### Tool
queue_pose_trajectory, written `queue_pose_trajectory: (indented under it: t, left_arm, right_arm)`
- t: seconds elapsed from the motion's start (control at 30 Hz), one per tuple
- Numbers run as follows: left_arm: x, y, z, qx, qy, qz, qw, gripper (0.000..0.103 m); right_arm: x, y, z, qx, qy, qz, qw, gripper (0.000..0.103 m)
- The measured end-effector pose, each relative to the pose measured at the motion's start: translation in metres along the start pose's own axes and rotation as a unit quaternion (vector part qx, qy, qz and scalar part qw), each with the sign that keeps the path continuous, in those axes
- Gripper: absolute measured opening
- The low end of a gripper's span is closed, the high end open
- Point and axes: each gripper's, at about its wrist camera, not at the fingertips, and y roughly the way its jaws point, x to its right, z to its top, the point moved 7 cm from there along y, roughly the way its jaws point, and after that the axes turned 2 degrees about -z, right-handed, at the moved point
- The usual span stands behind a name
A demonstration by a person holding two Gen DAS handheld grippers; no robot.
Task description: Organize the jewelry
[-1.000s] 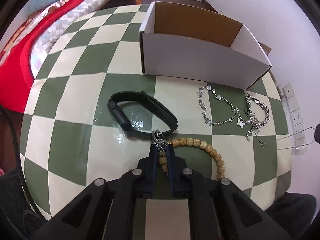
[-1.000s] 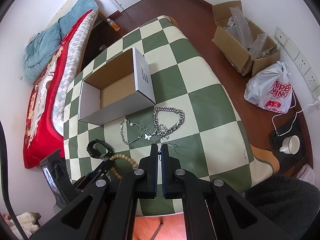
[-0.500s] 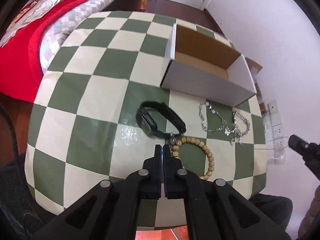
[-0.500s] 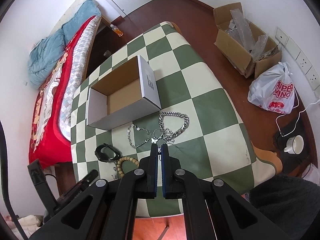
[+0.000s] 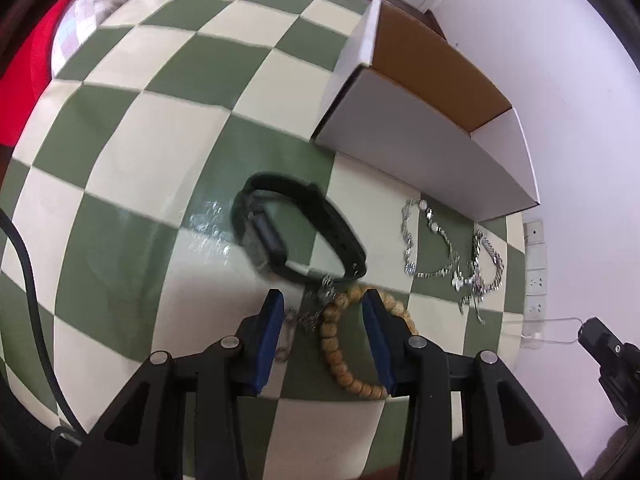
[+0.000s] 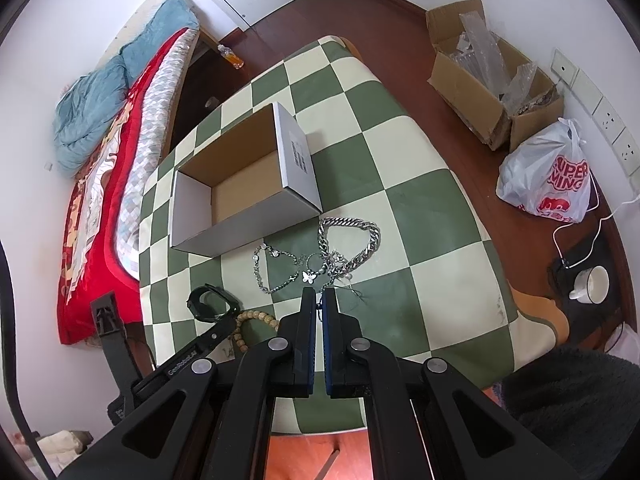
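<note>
My left gripper (image 5: 323, 300) hangs low over the table with its jaws wide apart, straddling the near arc of the one bead bracelet (image 5: 348, 344) and a small silver charm (image 5: 326, 288) at frame centre. Just above it lies one black watch (image 5: 296, 232), its strap touching the charm.

My right gripper (image 6: 319, 300) has its jaws nearly together; a thin dark strand runs between the tips, but I cannot tell if it is pinched. Straight above those tips sits the silver tangle: I count one heavy curb chain (image 6: 360, 240), one thin chain (image 6: 272, 272) left of it, and a butterfly pendant (image 6: 309, 277) between them; finer pieces are too knotted to count.

One open box (image 6: 240, 184) stands just above the chains, centre frame, nothing visible inside it. The checked table (image 6: 420, 208) carries everything.

Around: a bed (image 6: 100, 152) at left, a carton (image 6: 488, 92) and a bag (image 6: 552, 180) upper right, a cup (image 6: 592, 284) at the right edge.
</note>
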Motion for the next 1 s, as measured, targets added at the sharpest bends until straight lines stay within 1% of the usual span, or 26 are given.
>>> queue_pose_trajectory:
  t: [0.1, 0.13, 0.17, 0.2, 0.27, 0.37, 0.5, 0.67, 0.8, 0.87, 1.0]
  left_arm:
    - [0.001, 0.001, 0.006, 0.014, -0.005, 0.009, 0.9998, 0.035]
    - [0.0, 0.001, 0.008, 0.018, -0.005, 0.013, 0.9997, 0.026]
    - [0.0, 0.003, 0.009, 0.018, 0.0, 0.021, 0.9996, 0.003]
    - [-0.001, 0.004, 0.009, 0.016, 0.003, 0.026, 0.9995, 0.001]
    - [-0.002, 0.001, 0.007, 0.023, 0.015, 0.038, 0.9989, 0.0]
    - [-0.002, -0.011, 0.007, 0.041, 0.03, 0.044, 0.9977, 0.0]
    - [-0.002, -0.037, 0.009, 0.057, 0.035, 0.032, 0.9973, 0.0]
    - [0.002, -0.087, 0.016, 0.089, 0.047, 0.012, 0.9948, 0.0]
    - [0.016, -0.123, 0.026, 0.109, 0.059, -0.005, 0.9922, 0.0]
    - [0.025, -0.139, 0.031, 0.12, 0.07, -0.006, 0.9903, 0.0]
    - [0.048, -0.168, 0.042, 0.129, 0.095, -0.011, 0.987, 0.0]
  right_arm:
    - [-0.002, 0.003, 0.0, -0.002, -0.001, -0.001, 1.0, 0.003]
    - [-0.003, 0.003, 0.0, -0.002, -0.002, -0.001, 1.0, 0.003]
    - [-0.004, 0.004, -0.001, -0.002, -0.004, -0.001, 1.0, 0.003]
    - [-0.005, 0.005, -0.001, -0.002, -0.004, 0.0, 1.0, 0.003]
    - [-0.005, 0.006, -0.001, -0.003, -0.004, 0.0, 1.0, 0.003]
    - [-0.005, 0.005, 0.0, -0.001, -0.003, -0.001, 1.0, 0.003]
    - [-0.003, 0.002, 0.004, 0.004, 0.002, 0.002, 1.0, 0.003]
    - [-0.001, -0.009, 0.009, 0.015, 0.009, 0.01, 1.0, 0.003]
    - [-0.007, -0.022, 0.013, 0.024, 0.002, 0.016, 1.0, 0.002]
    - [-0.013, -0.03, 0.015, 0.028, -0.006, 0.02, 0.999, 0.002]
    - [-0.033, -0.052, 0.022, 0.041, -0.025, 0.031, 0.998, 0.002]
